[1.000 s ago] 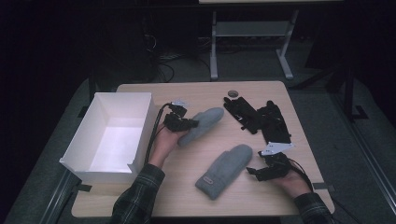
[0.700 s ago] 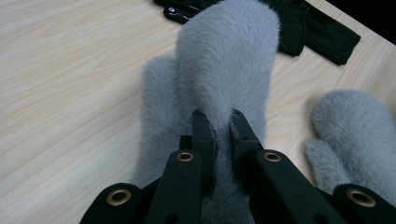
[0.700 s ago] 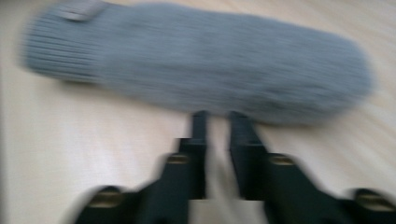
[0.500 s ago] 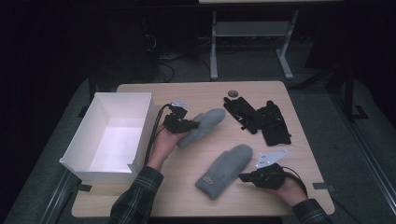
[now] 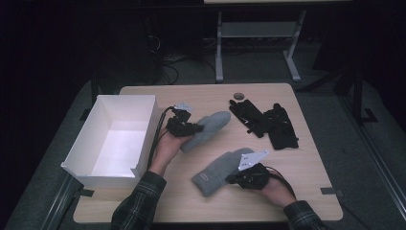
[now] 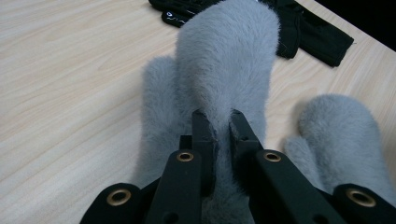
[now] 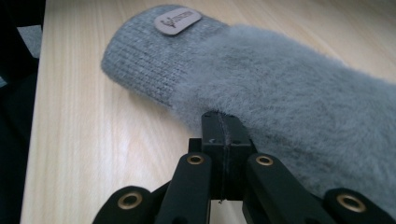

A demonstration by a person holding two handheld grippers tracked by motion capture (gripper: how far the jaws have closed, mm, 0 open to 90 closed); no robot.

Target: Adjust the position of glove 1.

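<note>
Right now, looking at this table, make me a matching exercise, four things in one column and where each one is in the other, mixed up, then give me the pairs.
Things:
1. white box
2. black gloves
3. far grey mitten
4. near grey mitten

Places:
A. at the table's far right
B. pinched by the left gripper
C. at the table's left edge
D. nearest the person, at the tips of the right gripper

Pairs: 1-C, 2-A, 3-B, 4-D
</note>
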